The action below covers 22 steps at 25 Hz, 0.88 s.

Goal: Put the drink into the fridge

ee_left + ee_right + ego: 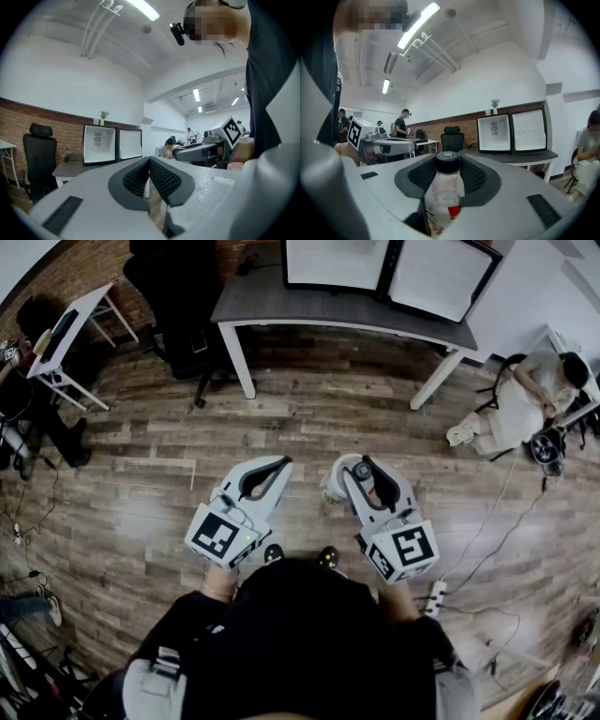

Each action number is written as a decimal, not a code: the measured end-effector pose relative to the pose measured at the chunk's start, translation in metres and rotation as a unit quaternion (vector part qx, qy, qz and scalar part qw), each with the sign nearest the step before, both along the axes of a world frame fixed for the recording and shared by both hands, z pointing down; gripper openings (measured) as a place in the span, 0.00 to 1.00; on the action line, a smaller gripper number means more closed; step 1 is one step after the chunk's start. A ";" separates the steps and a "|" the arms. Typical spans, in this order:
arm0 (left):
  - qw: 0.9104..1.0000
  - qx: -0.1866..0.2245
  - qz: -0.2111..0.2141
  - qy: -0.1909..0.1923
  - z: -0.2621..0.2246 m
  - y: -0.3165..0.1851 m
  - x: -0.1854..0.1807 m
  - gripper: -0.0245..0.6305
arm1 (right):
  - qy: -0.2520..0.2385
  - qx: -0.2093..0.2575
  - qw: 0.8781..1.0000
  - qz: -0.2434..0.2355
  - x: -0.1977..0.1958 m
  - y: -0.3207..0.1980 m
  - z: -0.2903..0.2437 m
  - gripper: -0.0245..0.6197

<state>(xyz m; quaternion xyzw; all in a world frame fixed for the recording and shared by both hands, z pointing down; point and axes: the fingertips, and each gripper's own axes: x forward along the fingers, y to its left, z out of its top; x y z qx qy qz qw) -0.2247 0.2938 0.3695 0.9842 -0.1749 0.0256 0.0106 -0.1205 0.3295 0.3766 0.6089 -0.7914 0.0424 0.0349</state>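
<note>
**Right gripper carrying the drink, fridge standing far ahead of the fingers**

The right gripper point(448, 174) is grasping a clear plastic drink bottle point(444, 192) with a black screw cap point(447, 161) and a red-and-white label. The bottle is sitting upright between the two ribbed dark pads. Its cap is rising level with the fingertips, and its body is hanging below them towards the camera. In the head view the same gripper point(362, 471) is pointing forward over the brown wooden plank floor point(309, 418), with the pale bottle point(335, 484) showing just to the left of its fingers.

The left gripper point(149, 174) is clenching on nothing: its ribbed pads are meeting at the tips with no thing between them. In the head view it point(274, 469) is riding beside the right gripper, near it but not touching, and both are being held out in front of the person's dark-clad body.

Well beyond both sets of fingertips, a small black mini fridge with a white interior point(494, 133) is standing on a grey desk with white legs point(309, 306), its door point(528, 131) hanging wide open to the right. A black office chair point(452, 137) is standing left of the desk, also far ahead of the fingers. The bottle is staying well apart from the fridge.
</note>
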 end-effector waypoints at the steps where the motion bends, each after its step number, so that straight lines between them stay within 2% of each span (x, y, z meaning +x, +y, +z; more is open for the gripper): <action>1: 1.000 0.006 0.002 0.006 -0.003 0.001 0.000 0.04 | 0.000 0.000 1.000 0.001 -0.001 0.001 0.000 0.27; 13: 1.000 0.016 0.003 0.014 -0.009 0.015 0.012 0.04 | -0.010 0.008 1.000 0.007 0.014 0.017 -0.002 0.27; 22: 1.000 0.009 0.000 0.006 -0.002 0.031 0.045 0.04 | -0.023 0.003 1.000 0.014 0.052 0.036 0.004 0.27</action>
